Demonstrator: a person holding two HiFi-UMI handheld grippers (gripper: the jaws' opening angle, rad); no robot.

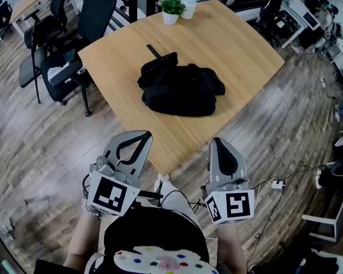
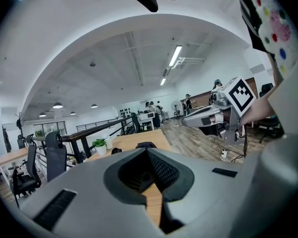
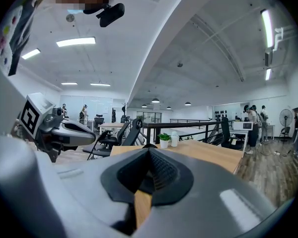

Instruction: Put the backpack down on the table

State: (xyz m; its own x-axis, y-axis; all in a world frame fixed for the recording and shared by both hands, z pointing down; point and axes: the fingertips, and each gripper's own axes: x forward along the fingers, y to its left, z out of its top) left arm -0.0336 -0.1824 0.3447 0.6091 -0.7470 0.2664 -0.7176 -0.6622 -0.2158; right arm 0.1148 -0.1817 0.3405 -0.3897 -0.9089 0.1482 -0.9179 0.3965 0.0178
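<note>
head view shows the black backpack (image 1: 180,89) lying slumped on the light wooden table (image 1: 240,50), near the middle of the frame, with a flat black strap (image 1: 153,51) running out from it toward the upper left. at the table's far edge, top centre, a small potted plant (image 1: 172,7) stands just beside a white cup (image 1: 188,9). dark office chairs (image 1: 83,36) crowd the upper left, on the wood-plank floor (image 1: 40,153).

the left tool (image 1: 140,136) sits in the lower left and the right tool (image 1: 219,142) in the lower right. both are held off the table's near corner, well apart from the backpack, each with its marker cube at the bottom of the frame. a white plug block and cable (image 1: 277,184) lie on the floor at the right.

in the left gripper view the left tool (image 2: 148,150) has its jaws pressed together with nothing between them; only table wood shows through the gap beneath. the backpack (image 2: 145,145) peeks over the tip, and the right tool (image 2: 208,117) hangs in the right of the frame.

in the right gripper view the right tool (image 3: 149,150) is likewise closed and empty. the plant (image 3: 164,139) and cup (image 3: 174,140) stand beyond it, and the left tool (image 3: 64,130) is at the left edge.
</note>
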